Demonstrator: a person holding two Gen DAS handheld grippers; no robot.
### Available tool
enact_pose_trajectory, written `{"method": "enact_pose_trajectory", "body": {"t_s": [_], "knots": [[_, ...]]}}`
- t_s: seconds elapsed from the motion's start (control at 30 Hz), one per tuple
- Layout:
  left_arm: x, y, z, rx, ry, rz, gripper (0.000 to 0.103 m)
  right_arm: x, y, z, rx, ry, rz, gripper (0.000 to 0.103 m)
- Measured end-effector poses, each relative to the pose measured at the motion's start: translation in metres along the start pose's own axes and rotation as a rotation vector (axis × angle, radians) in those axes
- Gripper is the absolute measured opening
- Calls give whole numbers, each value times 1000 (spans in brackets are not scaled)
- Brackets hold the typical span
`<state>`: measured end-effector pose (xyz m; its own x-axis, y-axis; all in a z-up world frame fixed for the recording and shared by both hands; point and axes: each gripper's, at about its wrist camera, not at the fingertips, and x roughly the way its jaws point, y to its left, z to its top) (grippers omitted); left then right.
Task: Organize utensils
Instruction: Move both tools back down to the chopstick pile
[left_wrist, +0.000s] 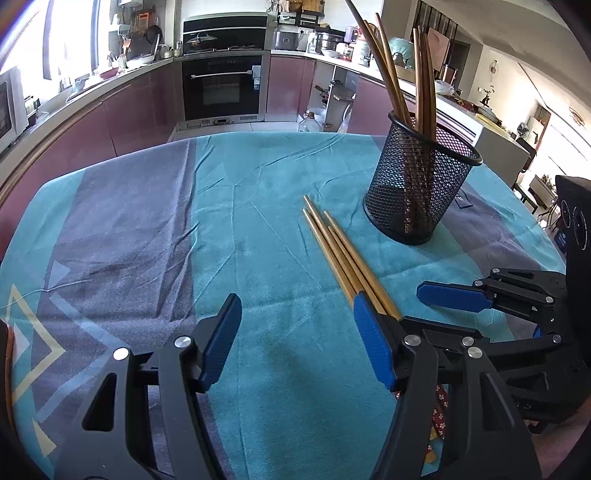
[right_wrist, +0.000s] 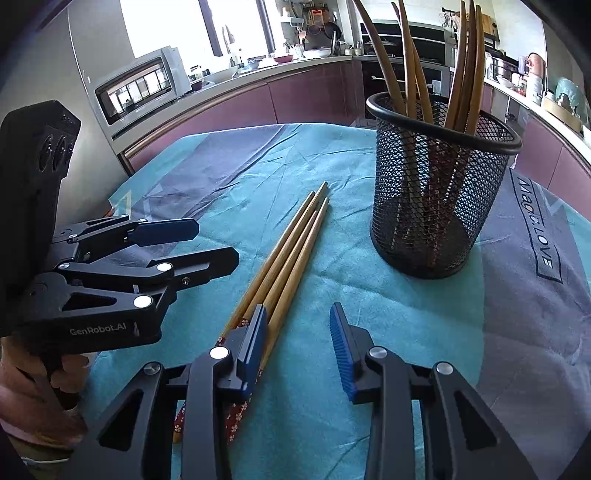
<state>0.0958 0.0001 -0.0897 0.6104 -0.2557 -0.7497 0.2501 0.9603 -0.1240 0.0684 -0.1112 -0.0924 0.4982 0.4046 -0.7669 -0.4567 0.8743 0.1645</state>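
Several wooden chopsticks (left_wrist: 341, 254) lie side by side on the teal cloth; they also show in the right wrist view (right_wrist: 291, 251), with red patterned ends near the camera. A black mesh cup (left_wrist: 421, 181) stands upright behind them holding several more chopsticks; it also shows in the right wrist view (right_wrist: 439, 184). My left gripper (left_wrist: 297, 336) is open and empty, its right finger just over the lying chopsticks. My right gripper (right_wrist: 297, 339) is open and empty, its left finger over the chopsticks' patterned ends. Each gripper shows in the other's view, the right one (left_wrist: 458, 295) and the left one (right_wrist: 177, 240).
The table is covered by a teal and grey cloth (left_wrist: 147, 229). Kitchen counters, an oven (left_wrist: 221, 85) and a microwave (right_wrist: 140, 85) stand beyond the table's far edge.
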Motion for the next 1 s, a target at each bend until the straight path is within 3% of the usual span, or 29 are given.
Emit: {"method": "enact_pose_trajectory", "body": {"t_s": [0.1, 0.47, 0.7, 0.87, 1.0], "knots": [[4, -3, -1, 10, 8, -6, 61, 1, 0, 0, -9, 10, -30, 21], [25, -16, 2, 44, 47, -7, 60, -1, -11, -2, 46, 6, 4, 18], [23, -10, 1, 54, 55, -13, 51, -1, -13, -2, 47, 5, 8, 18], [25, -9, 5, 63, 65, -34, 36, 3, -10, 4, 29, 6, -11, 18], [31, -9, 12, 57, 74, -33, 32, 9, -7, 11, 11, 5, -31, 18]]}}
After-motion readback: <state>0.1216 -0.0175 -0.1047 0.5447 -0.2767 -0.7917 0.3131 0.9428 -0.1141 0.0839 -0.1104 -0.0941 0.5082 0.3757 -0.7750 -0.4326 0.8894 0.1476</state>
